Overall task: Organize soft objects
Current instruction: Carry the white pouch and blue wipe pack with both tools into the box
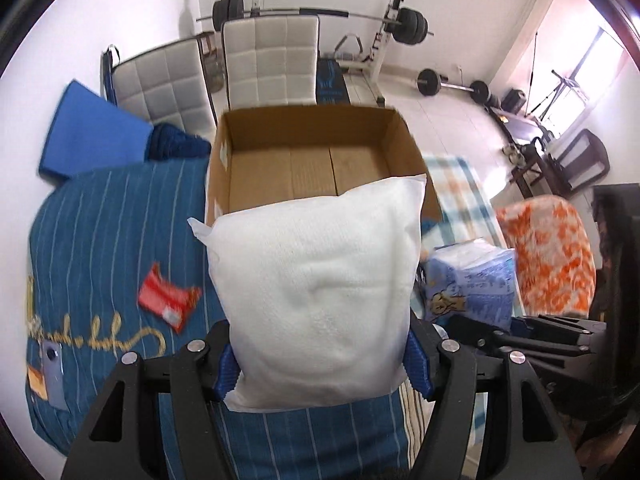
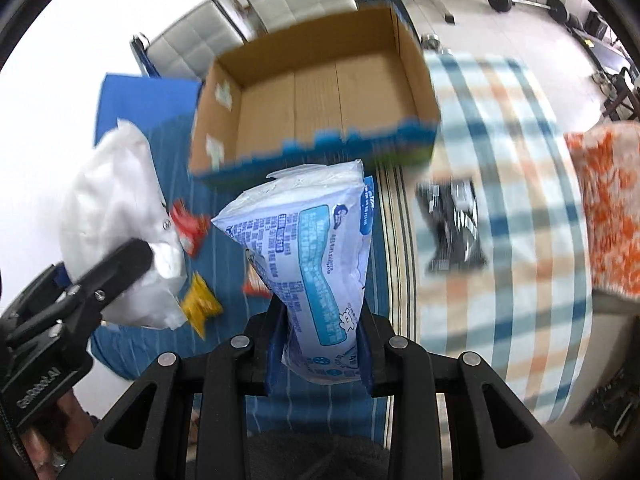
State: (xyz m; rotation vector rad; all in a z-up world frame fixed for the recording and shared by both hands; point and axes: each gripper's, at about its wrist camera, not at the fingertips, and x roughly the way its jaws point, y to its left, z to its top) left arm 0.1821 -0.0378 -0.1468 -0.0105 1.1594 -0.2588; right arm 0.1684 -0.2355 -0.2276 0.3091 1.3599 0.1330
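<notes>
Left wrist view showed the left gripper [image 1: 320, 364] with its blue-padded fingers [image 1: 226, 372] clamped on the lower end of a white pillow [image 1: 316, 276], held up over a bed with a blue striped blanket [image 1: 104, 220]. An open cardboard box [image 1: 316, 160] sat on the bed at 12 o'clock from the pillow, whose top corner overlapped the box's near rim in the picture. A red packet [image 1: 168, 300] lay on the blanket at 9 o'clock from the pillow. At 3 o'clock stood a blue tissue pack [image 1: 472, 284], with an orange-and-white cushion [image 1: 548, 252] beyond it.

Right wrist view showed the right gripper [image 2: 322, 356] with its fingers [image 2: 276, 344] closed on the bottom of the same tissue pack [image 2: 308, 256], raised above the blanket [image 2: 332, 412]. The box [image 2: 320, 92] lay at 12 o'clock, blurred along its near wall. At 9 o'clock the left gripper [image 2: 120, 268] carried the pillow [image 2: 116, 216], with the red packet [image 2: 190, 224] and a yellow packet [image 2: 200, 304] on the bed between the two grippers. A plaid cover [image 2: 508, 208] spread at 3 o'clock.
</notes>
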